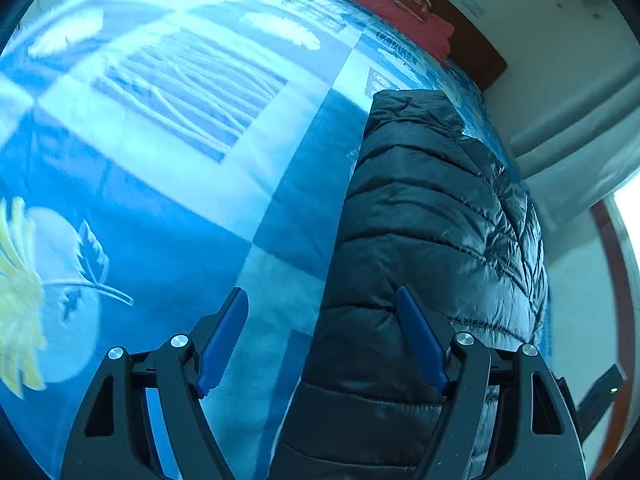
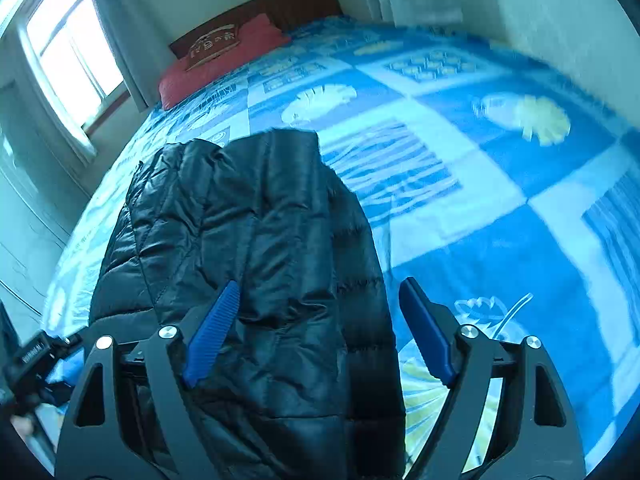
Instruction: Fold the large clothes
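Observation:
A black quilted puffer jacket (image 1: 424,224) lies folded lengthwise into a long narrow shape on the blue patterned bedspread (image 1: 168,128). In the left wrist view my left gripper (image 1: 320,300) is open and empty, above the jacket's near left edge. In the right wrist view the jacket (image 2: 256,248) stretches away towards the pillow, with a folded layer on top. My right gripper (image 2: 320,292) is open and empty, above the jacket's near right edge; its right finger (image 2: 424,328) is over the bedspread (image 2: 460,184).
A red pillow (image 2: 224,56) lies at the head of the bed by the dark wooden headboard (image 2: 280,4). A window (image 2: 68,44) is at the left of the right wrist view. White walls flank the bed. The other gripper's body (image 2: 32,356) shows at lower left.

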The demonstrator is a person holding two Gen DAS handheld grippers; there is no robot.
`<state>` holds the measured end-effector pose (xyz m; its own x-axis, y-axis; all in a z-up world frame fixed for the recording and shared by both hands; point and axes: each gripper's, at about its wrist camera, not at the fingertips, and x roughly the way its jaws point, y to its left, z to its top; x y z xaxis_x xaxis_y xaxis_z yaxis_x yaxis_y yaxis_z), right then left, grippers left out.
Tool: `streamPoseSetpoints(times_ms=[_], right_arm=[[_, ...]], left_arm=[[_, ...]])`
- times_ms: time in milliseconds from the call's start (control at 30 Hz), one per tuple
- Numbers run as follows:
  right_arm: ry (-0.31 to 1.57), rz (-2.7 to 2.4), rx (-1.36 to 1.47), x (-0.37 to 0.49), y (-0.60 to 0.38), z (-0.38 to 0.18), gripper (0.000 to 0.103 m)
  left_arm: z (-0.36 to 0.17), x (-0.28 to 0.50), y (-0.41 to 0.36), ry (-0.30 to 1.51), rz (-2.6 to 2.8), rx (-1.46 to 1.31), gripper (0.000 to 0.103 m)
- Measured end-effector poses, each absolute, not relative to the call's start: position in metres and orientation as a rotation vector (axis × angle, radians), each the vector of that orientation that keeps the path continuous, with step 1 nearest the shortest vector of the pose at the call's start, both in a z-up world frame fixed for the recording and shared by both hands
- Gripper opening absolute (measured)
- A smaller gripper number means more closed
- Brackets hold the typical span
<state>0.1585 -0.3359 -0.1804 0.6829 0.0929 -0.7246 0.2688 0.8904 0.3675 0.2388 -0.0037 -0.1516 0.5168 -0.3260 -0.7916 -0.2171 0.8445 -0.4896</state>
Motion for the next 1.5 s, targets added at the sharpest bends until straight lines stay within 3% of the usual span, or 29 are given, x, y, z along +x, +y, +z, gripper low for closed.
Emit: streamPoseSetpoints(times_ms=[400, 700, 867, 967, 1133, 1233, 1500], right_arm=[[0.856, 0.019, 0.763, 0.164, -0.357, -0.223, 0.092], [0.834, 0.081, 0.8, 0.171, -0.353, -0.23, 0.094], [0.836, 0.071, 0.785, 0.176, -0.349, -0.23, 0.093], [0.827, 0.088, 0.798, 0.177, -0.348, -0.231, 0.083], [0.803, 0.128, 0.826, 0.172, -0.343, -0.229, 0.055], [0.779, 0.132, 0.836, 0.167, -0.342, -0.225, 0.045], [0.737, 0.151, 0.846, 0.168, -0.324, -0.213, 0.038]], left_arm=[[-0.185, 0.235, 0.005, 1.052, -0.117, -0.877, 0.08], [-0.2, 0.248, -0.003, 1.056, -0.239, -1.033, 0.088], [-0.198, 0.254, -0.013, 1.039, -0.185, -1.046, 0.087], [-0.195, 0.252, -0.015, 1.039, -0.189, -1.024, 0.083], [-0.19, 0.249, -0.016, 1.038, -0.196, -1.003, 0.074], [-0.186, 0.248, -0.018, 1.032, -0.199, -0.986, 0.071], [-0.172, 0.245, -0.003, 0.997, -0.214, -0.936, 0.067]])
